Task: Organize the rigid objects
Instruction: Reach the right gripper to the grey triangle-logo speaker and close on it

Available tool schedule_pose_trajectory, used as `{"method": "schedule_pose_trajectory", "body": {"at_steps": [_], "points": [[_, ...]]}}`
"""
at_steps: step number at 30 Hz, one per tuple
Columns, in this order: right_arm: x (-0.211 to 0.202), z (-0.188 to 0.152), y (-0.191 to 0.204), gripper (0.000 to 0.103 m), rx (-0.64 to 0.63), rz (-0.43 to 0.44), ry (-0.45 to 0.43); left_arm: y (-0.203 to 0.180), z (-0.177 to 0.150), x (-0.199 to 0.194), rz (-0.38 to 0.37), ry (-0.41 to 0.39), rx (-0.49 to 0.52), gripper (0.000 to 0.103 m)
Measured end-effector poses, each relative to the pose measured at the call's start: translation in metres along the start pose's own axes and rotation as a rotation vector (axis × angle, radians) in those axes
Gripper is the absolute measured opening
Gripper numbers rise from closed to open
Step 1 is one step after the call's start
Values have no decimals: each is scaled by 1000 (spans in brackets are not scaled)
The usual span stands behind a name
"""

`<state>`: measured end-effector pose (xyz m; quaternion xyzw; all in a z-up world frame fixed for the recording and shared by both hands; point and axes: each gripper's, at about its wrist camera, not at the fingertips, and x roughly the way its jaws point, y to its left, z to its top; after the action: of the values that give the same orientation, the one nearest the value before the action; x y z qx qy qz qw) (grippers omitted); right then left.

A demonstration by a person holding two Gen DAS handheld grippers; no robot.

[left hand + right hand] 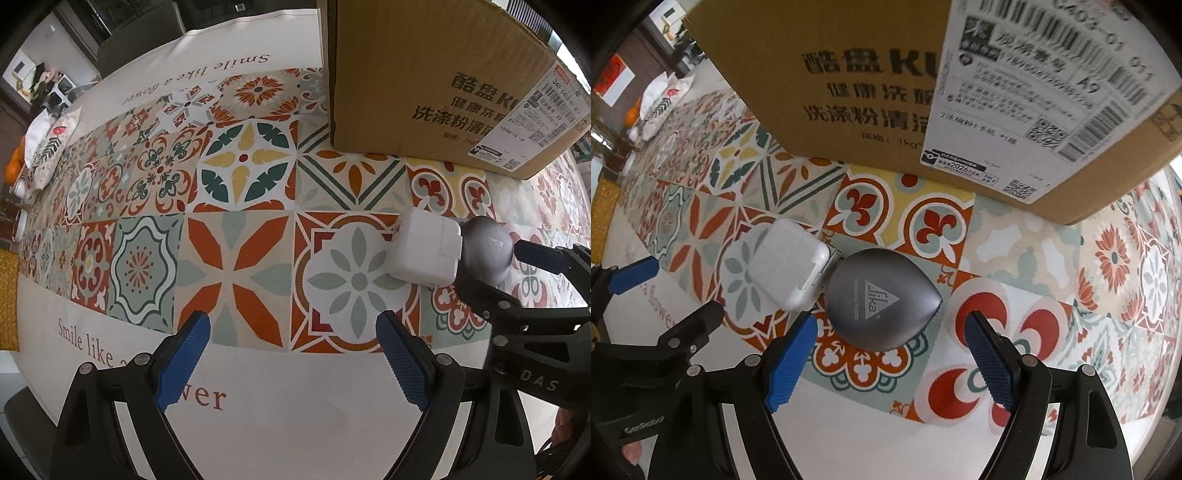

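The right gripper (890, 354) is hovering low over the table with its blue-padded jaws spread wide and gripping nothing. Just ahead of them is lying a grey teardrop-shaped case (881, 299) with a triangular logo on its lid. The nearest edge of the case is sitting just inside the jaw opening, though neither pad is touching it.

Pressed against the case's left side — the two appear to be touching — a white square power adapter (788, 267) is resting on the patterned tablecloth (1015, 240).

The left gripper (293, 350) is also hanging released and empty, over a white flower tile, with the adapter (428, 251) lying ahead and to its right and the grey case (485, 251) just beyond that.

Behind both items a large cardboard box (849, 74) with printed Chinese text and a shipping label is standing on the cloth, near them but apart. Its top cannot be seen, so whether it is open is unclear.

The organizing looks barely begun — both items are lying loose on the cloth, and neither has been picked up. If the box is the destination, both still need grasping and moving there.
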<state>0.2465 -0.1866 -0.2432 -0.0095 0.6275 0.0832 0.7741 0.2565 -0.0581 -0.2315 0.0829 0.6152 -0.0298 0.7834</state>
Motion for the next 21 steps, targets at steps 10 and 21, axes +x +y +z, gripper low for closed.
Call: {"method": "schedule_pose_trajectory", "body": {"at_steps": [10, 21], "points": [[9, 9, 6, 72, -11, -37, -18, -2, 4, 3, 1, -10, 9, 92], [-1, 5, 1, 63, 32, -23, -29, -11, 5, -5, -22, -33, 44, 92]]}}
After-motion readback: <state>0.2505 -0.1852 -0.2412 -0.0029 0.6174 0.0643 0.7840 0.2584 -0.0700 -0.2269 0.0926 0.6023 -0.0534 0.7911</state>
